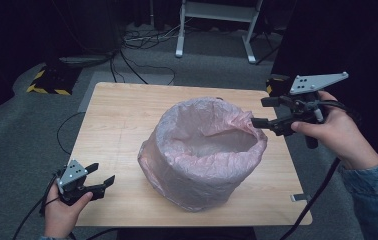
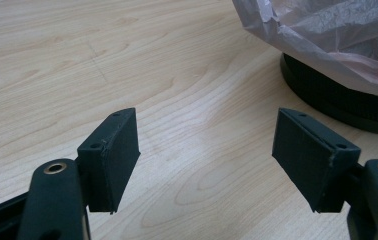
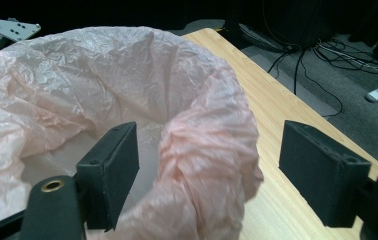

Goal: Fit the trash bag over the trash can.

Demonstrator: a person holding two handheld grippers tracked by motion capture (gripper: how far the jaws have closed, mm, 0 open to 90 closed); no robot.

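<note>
Lining up on the rim of the pink bag (image 1: 204, 150) that's sitting over the black bin (image 2: 337, 95) in the middle of the table (image 1: 117, 120). We're bringing the right gripper (image 1: 257, 111) in at the far right edge of the rim, jaws standing wide, and in the right gripper view the rolled-over plastic is bulging up between them, but the pads aren't pressing on it yet, so nothing is actually held. The left gripper (image 1: 102, 173) is hanging out near the table's front left corner, well apart from the bag, jaws gaping over bare wood and holding nothing.

What we're worrying about: that film is thin and crinkly, so if we're closing on just the outer fold we'll probably be pinching one layer and it'll slip out, or tear if we tug hard. Also, with the left one parked so far off, nothing is steadying the bin, so any sideways pull from the right could be dragging or tipping the whole thing.
</note>
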